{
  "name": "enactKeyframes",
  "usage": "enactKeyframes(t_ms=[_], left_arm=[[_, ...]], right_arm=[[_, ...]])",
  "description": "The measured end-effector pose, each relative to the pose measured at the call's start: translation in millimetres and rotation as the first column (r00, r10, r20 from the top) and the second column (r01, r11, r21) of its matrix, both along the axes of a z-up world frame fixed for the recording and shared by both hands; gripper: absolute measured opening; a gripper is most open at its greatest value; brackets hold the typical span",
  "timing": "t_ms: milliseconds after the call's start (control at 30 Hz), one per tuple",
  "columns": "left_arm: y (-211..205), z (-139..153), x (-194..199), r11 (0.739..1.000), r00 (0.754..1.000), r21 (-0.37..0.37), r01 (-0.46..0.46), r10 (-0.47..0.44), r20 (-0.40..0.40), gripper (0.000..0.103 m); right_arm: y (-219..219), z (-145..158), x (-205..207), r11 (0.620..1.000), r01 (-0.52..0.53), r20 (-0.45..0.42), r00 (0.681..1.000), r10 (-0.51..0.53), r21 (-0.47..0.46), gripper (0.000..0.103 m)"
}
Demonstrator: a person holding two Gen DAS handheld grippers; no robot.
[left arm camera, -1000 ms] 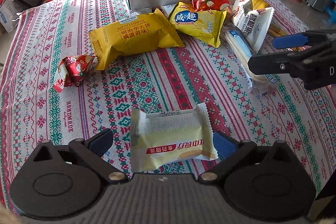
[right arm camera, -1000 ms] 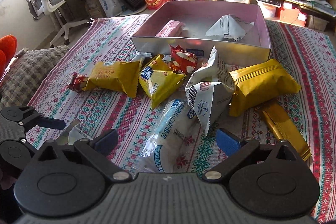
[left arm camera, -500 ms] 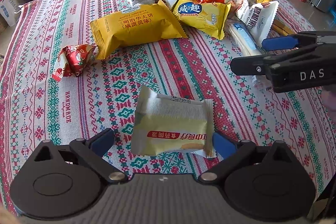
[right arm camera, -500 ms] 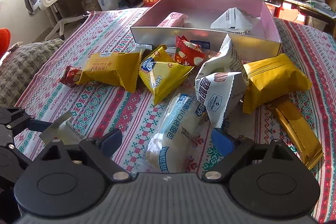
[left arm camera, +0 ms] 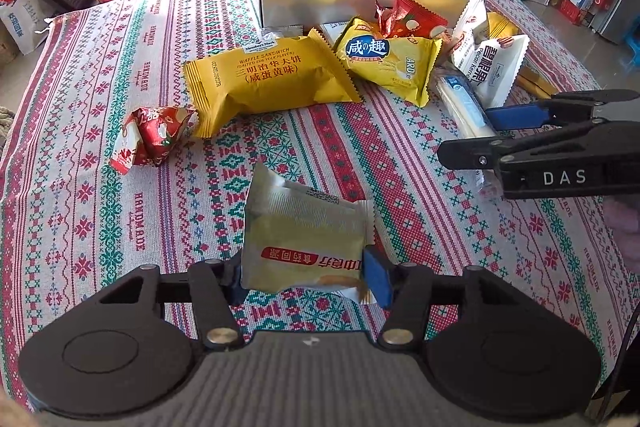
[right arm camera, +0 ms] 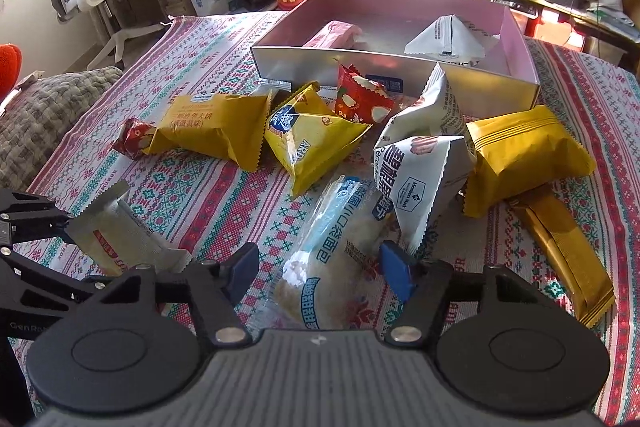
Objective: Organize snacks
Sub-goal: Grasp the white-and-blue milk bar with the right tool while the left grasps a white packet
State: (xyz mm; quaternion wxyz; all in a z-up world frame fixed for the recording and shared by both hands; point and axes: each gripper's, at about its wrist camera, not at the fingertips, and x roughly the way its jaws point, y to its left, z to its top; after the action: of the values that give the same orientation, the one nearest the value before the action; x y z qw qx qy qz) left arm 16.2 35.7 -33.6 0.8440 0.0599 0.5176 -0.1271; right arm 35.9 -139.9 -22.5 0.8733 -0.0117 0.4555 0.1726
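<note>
Snack packets point(right arm camera: 312, 147) crowd the cloth before the box point(right arm camera: 400, 75).

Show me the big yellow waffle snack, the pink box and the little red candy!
big yellow waffle snack point(left arm camera: 268, 79), left wrist view, middle of its printed front.
pink box point(right arm camera: 360, 67), right wrist view, silver front wall.
little red candy point(left arm camera: 154, 137), left wrist view, wrapper's middle.

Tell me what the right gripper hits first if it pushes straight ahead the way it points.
Most likely the clear bread packet with blue print, which already lies between the open jaws of the right gripper. Beyond it sits the white pecan packet, though depth is hard to judge.
</note>
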Motion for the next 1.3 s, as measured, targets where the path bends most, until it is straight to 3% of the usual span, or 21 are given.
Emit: enactKeyframes(t_ms=[200,333,633,1167,1233,1300], left_arm=[[8.5,4.5,4.4,0.999,1.000,-0.038,-0.012,0.012,0.009,0.042],[11.9,5.0,7.4,0.998,1.000,-0.064,-0.019,0.019,0.006,0.020],[12.1,7.3,5.7,0.997,1.000,-0.080,-0.014,0.015,0.012,0.018],[13.8,27.6,1.9,0.990,1.000,-0.143,-0.001,0.005,0.027,0.018],[14.3,32.7,2.7,0.989,0.999,-0.151,0.002,0.003,0.035,0.018],[14.4,36.7,3.5,0.987,0.999,-0.160,0.005,0.002,0.041,0.018]], right_arm=[[1.8,0.6,-0.7,1.000,-0.009,0.014,1.000,0.009,-0.023,0.052],[0.6,1.9,-1.3,1.000,-0.010,0.022,1.000,0.011,-0.023,0.042],[1.0,10.3,-3.3,0.999,-0.033,0.042,0.999,0.033,-0.002,0.025],[1.6,37.3,-7.0,0.995,-0.076,0.083,0.994,0.071,0.058,0.011],[2.5,42.5,-7.5,0.995,-0.079,0.088,0.993,0.074,0.065,0.001],[3.5,46.8,-7.4,0.993,-0.089,0.094,0.992,0.082,0.074,0.000]])
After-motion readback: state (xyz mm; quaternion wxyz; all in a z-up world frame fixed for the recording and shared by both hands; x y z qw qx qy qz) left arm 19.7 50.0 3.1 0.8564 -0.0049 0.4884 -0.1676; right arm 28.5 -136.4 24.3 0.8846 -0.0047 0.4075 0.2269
